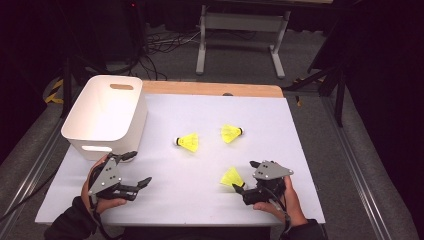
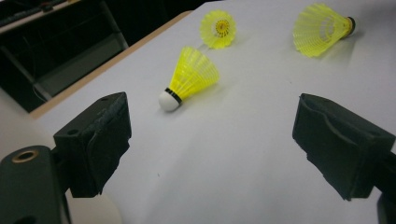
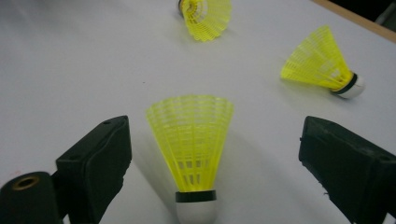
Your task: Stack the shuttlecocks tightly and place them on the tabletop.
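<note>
A white table point(image 1: 165, 200) seen from above, described from left to right. At the far left stands a white plastic bin point(image 1: 106, 116) with handle slots; what can be seen of its inside holds nothing. Just in front of it, a person's left hand holds the left gripper point(image 1: 134, 171), its two black jaws spread wide with nothing between them, pointing across the table toward the shuttlecocks. Near the table's middle lies a yellow shuttlecock point(image 1: 188, 141) on its side, white cork pointing toward the bin. A little to its right and farther back lies a second shuttlecock point(image 1: 231, 133), cork pointing right. Nearer the person, at the right, a third shuttlecock point(image 1: 231, 177) lies with its cork toward the right gripper point(image 1: 246, 176), which the right hand holds close to it. In the right gripper view, that shuttlecock point(image 3: 191, 151) rests between the wide-open jaws, touching neither one.

The work looks like moving shuttlecocks into the bin, and it appears to be at its very start: all three lie on the table, none is gripped, and the right gripper seems poised for the first pick.
</note>
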Action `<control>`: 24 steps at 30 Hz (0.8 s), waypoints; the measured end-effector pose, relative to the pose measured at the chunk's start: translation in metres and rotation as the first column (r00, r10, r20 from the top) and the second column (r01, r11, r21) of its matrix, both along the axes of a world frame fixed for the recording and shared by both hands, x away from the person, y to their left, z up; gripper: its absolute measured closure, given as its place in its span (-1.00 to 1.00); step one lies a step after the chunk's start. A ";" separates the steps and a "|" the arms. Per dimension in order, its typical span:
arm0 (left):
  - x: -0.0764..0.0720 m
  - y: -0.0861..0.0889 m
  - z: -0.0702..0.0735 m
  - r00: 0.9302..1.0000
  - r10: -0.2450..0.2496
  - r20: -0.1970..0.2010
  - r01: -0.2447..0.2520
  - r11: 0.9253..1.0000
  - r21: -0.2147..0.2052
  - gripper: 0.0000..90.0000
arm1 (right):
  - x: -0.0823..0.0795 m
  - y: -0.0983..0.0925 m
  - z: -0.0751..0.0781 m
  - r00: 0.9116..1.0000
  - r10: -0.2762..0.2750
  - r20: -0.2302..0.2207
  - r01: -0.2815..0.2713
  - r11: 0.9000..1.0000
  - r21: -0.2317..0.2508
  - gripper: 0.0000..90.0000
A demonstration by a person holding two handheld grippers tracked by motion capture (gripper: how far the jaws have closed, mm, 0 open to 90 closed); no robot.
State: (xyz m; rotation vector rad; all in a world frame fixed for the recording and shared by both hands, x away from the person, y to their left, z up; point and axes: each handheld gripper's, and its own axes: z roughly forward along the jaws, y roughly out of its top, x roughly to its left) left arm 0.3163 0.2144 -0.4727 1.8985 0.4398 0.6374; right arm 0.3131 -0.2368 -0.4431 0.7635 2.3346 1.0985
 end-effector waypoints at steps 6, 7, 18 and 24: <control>-0.008 0.025 -0.010 0.999 0.038 -0.039 -0.039 0.999 -0.025 -0.77 | 0.011 0.019 -0.001 0.998 0.034 -0.054 -0.037 0.998 -0.059 -0.77; -0.010 0.031 -0.011 0.998 0.050 -0.044 -0.052 0.998 -0.039 -0.78 | 0.017 0.025 -0.004 0.996 0.034 -0.079 -0.040 0.996 -0.076 -0.77; -0.009 0.033 -0.015 0.997 0.054 -0.054 -0.055 0.998 -0.022 -0.79 | 0.036 0.039 -0.019 0.982 0.026 -0.185 -0.052 0.989 -0.136 -0.74; -0.007 0.033 -0.015 0.997 0.053 -0.063 -0.054 0.998 -0.016 -0.79 | 0.046 0.040 -0.025 0.973 0.008 -0.231 -0.043 0.989 -0.145 -0.61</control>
